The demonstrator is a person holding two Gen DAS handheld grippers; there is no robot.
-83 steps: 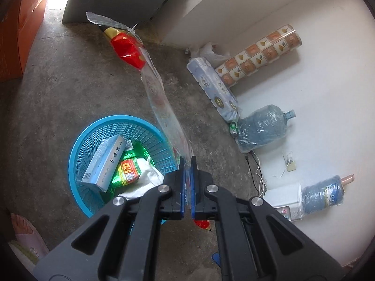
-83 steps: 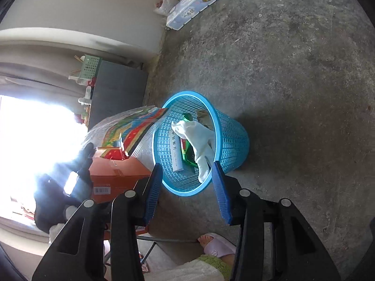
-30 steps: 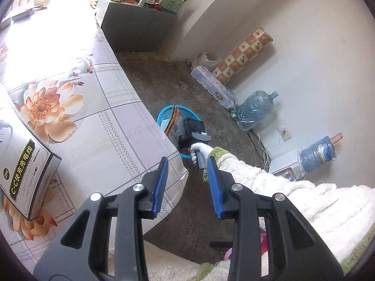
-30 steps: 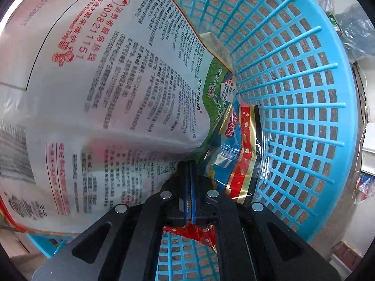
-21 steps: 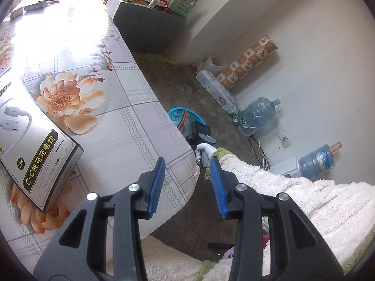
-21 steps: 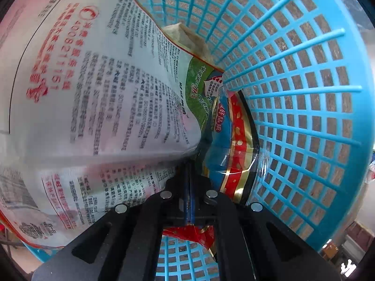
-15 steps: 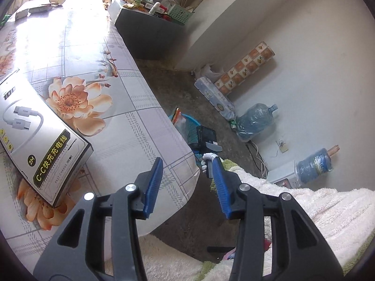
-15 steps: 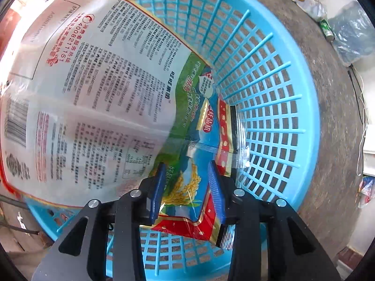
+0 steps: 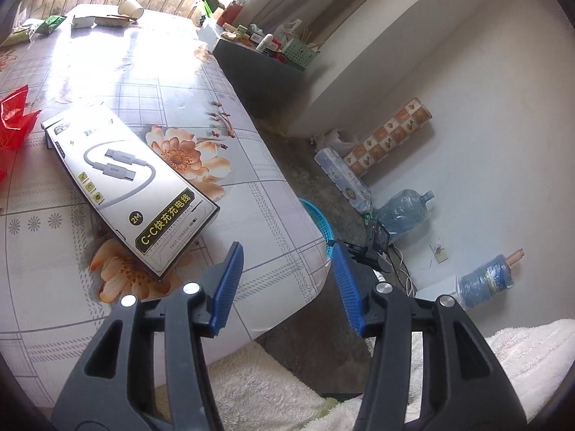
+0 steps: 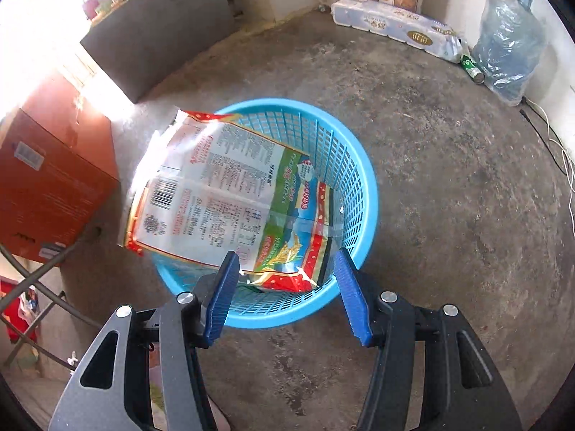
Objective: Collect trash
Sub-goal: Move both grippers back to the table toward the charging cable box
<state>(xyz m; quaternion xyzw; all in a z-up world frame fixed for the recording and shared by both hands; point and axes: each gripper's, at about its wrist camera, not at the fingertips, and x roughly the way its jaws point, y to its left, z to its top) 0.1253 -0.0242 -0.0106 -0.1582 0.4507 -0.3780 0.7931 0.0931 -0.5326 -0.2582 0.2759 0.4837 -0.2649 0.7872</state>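
A blue mesh basket (image 10: 355, 179) stands on the concrete floor. A large printed plastic bag (image 10: 215, 194) lies in it, and its top sticks out over the left rim. My right gripper (image 10: 287, 255) hangs above the basket's near rim, its jaws opening and nothing between the pads. My left gripper (image 9: 286, 251) hovers over the near corner of the flowered table (image 9: 151, 82), jaws opening and empty. A grey charging-cable box (image 9: 129, 186) lies on the table just ahead and left of it. A red wrapper (image 9: 14, 118) lies at the table's left edge.
A paper cup (image 9: 131, 7) and green packets (image 9: 46, 23) sit at the table's far end. An orange carton (image 10: 46, 186) and folding table legs (image 10: 39, 287) flank the basket's left. A dark cabinet (image 10: 161, 25), tissue-roll pack (image 10: 395, 25), can (image 10: 472, 70) and water jug (image 10: 506, 46) line the wall.
My right gripper let go of the printed bag and rose clear of the basket. My left gripper swung further over the table and its jaws widened.
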